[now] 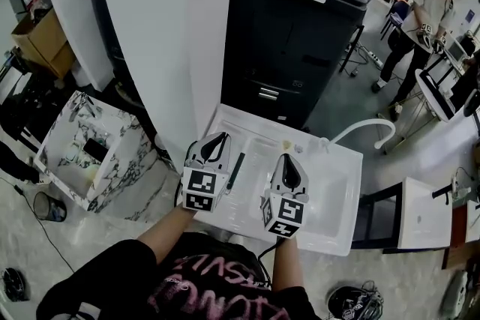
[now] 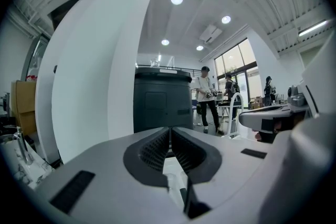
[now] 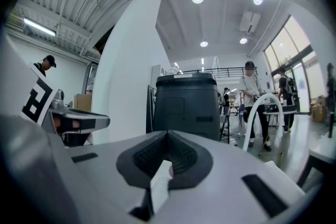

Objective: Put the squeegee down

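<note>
Head view: person stands over a white sink unit (image 1: pixel 341 183), a gripper in each hand. The squeegee (image 1: pixel 235 172), a thin dark bar, lies on the sink's flat left ledge, running roughly 12 to 6 o'clock. It sits between the two grippers, just beside the left gripper (image 1: pixel 216 142) at its 3 o'clock and well apart from the right gripper (image 1: pixel 290 161). Cannot tell whether it touches the left one. Left gripper view: the jaws of the left gripper (image 2: pixel 170 131) are pressed together at the tips, nothing pinched. Right gripper view: the right gripper (image 3: pixel 168 136) is likewise closed at the tips. A pale strip (image 3: pixel 159 182) shows in the gap behind them, identity unclear. Black cabinet (image 1: pixel 300 34) stands at 12 o'clock beyond the sink. Judgement: the squeegee looks already set down and free of both tools. To finish cleanly, lift the left gripper straight up and off toward 9 o'clock, so its side does not drag the bar. Leave the bar flat on the ledge, not overhanging the basin at its 3 o'clock, where it could slide in.
</note>
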`<state>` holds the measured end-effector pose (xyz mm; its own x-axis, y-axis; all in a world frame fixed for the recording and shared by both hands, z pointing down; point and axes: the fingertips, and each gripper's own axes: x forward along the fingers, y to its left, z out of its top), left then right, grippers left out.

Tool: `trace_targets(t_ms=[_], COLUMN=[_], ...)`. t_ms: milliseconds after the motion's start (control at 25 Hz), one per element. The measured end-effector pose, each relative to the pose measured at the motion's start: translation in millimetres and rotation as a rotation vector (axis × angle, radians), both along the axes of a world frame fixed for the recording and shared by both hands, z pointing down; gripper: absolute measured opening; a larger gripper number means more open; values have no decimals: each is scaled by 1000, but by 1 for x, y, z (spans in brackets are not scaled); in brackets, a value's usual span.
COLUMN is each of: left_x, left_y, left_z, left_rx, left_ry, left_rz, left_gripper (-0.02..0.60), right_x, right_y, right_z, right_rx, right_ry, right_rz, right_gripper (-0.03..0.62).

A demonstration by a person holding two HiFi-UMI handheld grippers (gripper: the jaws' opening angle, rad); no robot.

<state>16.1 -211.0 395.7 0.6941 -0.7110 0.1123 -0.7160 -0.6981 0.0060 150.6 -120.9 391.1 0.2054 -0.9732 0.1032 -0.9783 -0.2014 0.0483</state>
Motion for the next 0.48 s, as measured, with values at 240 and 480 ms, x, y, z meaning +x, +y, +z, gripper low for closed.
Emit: trace_targets(t_ms=[240, 480], left_x=[3, 4], left_y=[5, 4], left_z=[5, 1], left_rx=[-8, -5], left_ry=[-20, -13], left_rz=[12, 12], left_gripper=[23, 23], right_x=[-1, -1], right_y=[2, 1], right_z=[1, 2], right_rx=[-8, -12], right_ry=[11, 11], right_rz=[-8, -9], right_gripper=[20, 20])
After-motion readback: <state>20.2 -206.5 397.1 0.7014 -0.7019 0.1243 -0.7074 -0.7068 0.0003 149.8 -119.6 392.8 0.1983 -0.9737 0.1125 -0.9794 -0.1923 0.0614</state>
